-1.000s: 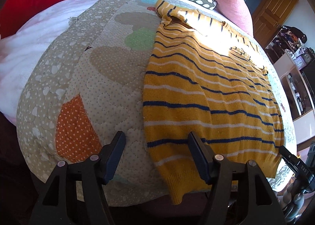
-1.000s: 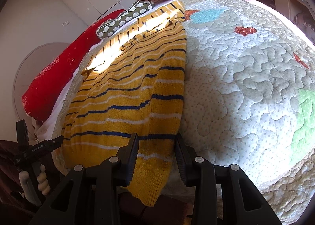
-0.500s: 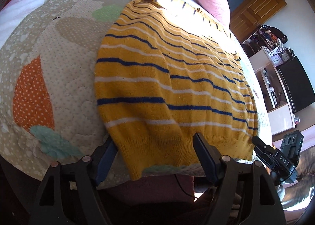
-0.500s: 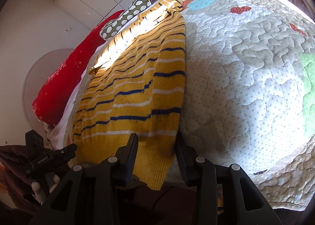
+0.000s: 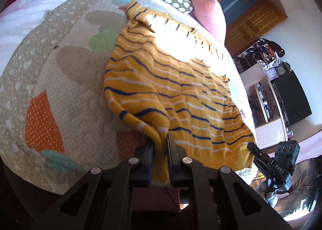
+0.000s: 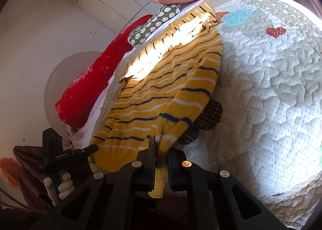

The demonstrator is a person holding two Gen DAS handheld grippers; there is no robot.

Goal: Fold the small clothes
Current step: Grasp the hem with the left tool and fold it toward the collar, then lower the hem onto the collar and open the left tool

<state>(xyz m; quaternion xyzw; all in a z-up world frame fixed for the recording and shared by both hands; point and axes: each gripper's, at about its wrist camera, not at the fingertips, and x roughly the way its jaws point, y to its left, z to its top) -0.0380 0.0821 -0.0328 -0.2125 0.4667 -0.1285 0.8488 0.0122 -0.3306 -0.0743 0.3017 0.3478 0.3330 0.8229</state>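
The sweater (image 5: 171, 81), yellow with blue and white stripes, lies on the quilt (image 5: 66, 93) with its hem at the near edge, and its far end (towards 12 o'clock) is washed out by sun glare. The left gripper (image 5: 161, 145) and right gripper (image 6: 161, 149), whose jaws have just been closing, are each clamped on a hem corner. A second ago both stood apart over the flat hem; now each corner is bunched and raised off the quilt.
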